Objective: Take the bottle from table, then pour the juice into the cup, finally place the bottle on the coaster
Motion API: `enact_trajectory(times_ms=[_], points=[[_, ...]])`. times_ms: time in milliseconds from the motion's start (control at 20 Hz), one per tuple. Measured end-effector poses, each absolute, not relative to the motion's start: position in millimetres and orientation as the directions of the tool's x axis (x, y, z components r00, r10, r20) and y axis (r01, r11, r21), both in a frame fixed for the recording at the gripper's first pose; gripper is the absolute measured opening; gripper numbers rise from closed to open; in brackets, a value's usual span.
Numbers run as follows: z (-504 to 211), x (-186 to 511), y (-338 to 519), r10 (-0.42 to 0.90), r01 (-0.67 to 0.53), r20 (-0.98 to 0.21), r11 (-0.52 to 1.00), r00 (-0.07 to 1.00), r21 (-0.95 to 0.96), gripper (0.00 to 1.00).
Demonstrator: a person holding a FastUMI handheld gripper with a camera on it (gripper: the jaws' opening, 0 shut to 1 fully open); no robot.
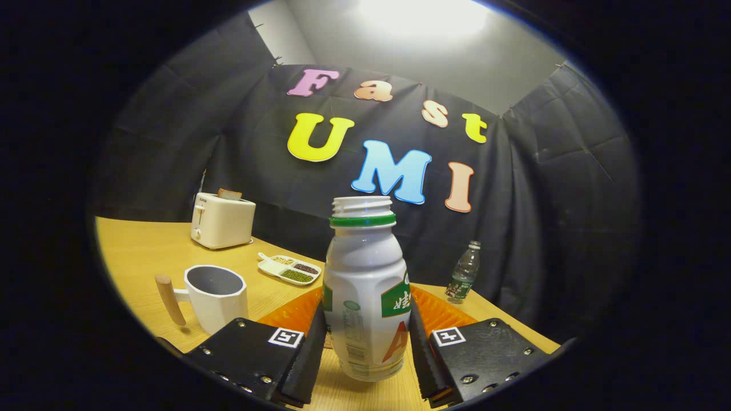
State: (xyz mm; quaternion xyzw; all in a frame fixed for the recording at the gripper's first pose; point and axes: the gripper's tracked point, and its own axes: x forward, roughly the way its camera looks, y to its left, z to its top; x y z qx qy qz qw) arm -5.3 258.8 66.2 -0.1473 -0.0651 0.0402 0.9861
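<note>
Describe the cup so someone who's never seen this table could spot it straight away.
Start at the cream toaster at the back of the wooden table. Nearer the tool, whose fingers hold the capless bottle, stands the cup, beside the divided snack dish. It alone is a faceted white mug with a wooden peg handle.

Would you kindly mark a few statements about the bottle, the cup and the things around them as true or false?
1. The bottle stands upright between the jaws of the gripper, which press on both its sides. True.
2. The bottle has a cap on. False: its threaded neck is open.
3. The cup lies on its side. False: it stands upright, wooden handle pointing away from the bottle.
4. A slice of bread sticks up from the toaster. True.
5. The divided dish lies between the toaster and the bottle. True.
</note>
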Motion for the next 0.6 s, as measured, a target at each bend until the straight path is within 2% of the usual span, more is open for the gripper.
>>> enact_trajectory(times_ms=[600], points=[[70,8,287,0.167,-0.115,0.075,0.883,0.983,-0.456,0.67]])
